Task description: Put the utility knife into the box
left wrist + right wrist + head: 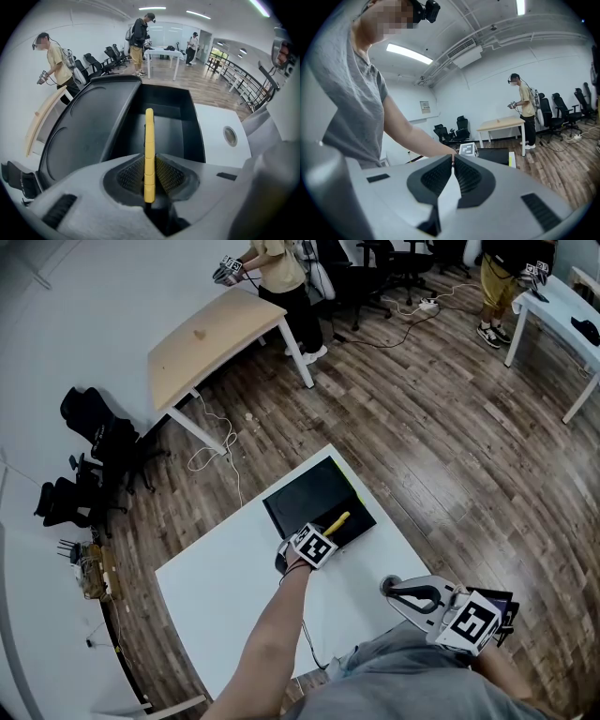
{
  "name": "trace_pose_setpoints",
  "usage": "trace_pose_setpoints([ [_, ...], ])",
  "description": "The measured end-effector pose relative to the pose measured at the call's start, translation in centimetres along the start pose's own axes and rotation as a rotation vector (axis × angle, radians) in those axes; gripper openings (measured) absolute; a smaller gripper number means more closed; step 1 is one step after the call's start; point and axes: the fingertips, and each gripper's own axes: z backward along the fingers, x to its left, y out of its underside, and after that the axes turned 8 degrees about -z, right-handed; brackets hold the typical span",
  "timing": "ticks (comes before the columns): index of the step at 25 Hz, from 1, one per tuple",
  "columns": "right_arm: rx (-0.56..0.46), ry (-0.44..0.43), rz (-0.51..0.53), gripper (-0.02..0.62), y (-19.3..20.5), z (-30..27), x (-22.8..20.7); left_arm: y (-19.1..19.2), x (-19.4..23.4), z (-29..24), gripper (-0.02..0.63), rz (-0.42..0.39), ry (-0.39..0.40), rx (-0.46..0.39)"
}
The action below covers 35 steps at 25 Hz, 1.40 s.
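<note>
Head view: my left gripper [327, 530] reaches over the black box [309, 491] at the far end of the white table [216, 596]. The yellow utility knife [338, 519] projects from it above the box, and my right gripper [392, 588] is well apart at the table's near right edge. Left gripper view: my jaws are clamped on the knife, held on edge, its far end pointing over the open compartment to the right of the opened lid [89, 126]. Right gripper view: my jaws are pressed together with nothing between them.
</note>
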Motion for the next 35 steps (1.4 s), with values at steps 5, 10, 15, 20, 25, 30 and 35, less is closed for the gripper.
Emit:
trace_pose_setpoints([
  [5, -0.020, 0.004, 0.014, 0.032, 0.1, -0.1, -0.2, -0.3, 0.1, 0.3, 0.072, -0.001, -0.013, -0.018],
  [10, -0.016, -0.012, 0.014, 0.032, 0.2, 0.0, 0.2, -1.0, 0.4, 1.1, 0.083, -0.032, -0.050, -0.039],
  [15, -0.037, -0.015, 0.031, 0.032, 0.2, 0.0, 0.4, -1.4, 0.3, 2.0, 0.084, -0.050, -0.075, -0.055],
  [20, -0.038, -0.016, 0.042, 0.032, 0.3, -0.1, 0.5, -2.1, 0.2, 3.2, 0.084, -0.069, -0.106, -0.083],
  [25, -0.038, -0.030, 0.048, 0.032, 0.3, 0.0, 1.0, -2.5, -0.2, 4.2, 0.084, -0.066, -0.120, -0.097],
  [30, -0.039, -0.035, 0.053, 0.032, 0.2, 0.0, 1.6, -2.4, -0.5, 4.5, 0.084, -0.055, -0.115, -0.107],
  [35, -0.044, -0.035, 0.063, 0.032, 0.3, 0.0, 2.0, -2.2, -0.6, 5.0, 0.084, -0.049, -0.124, -0.114],
])
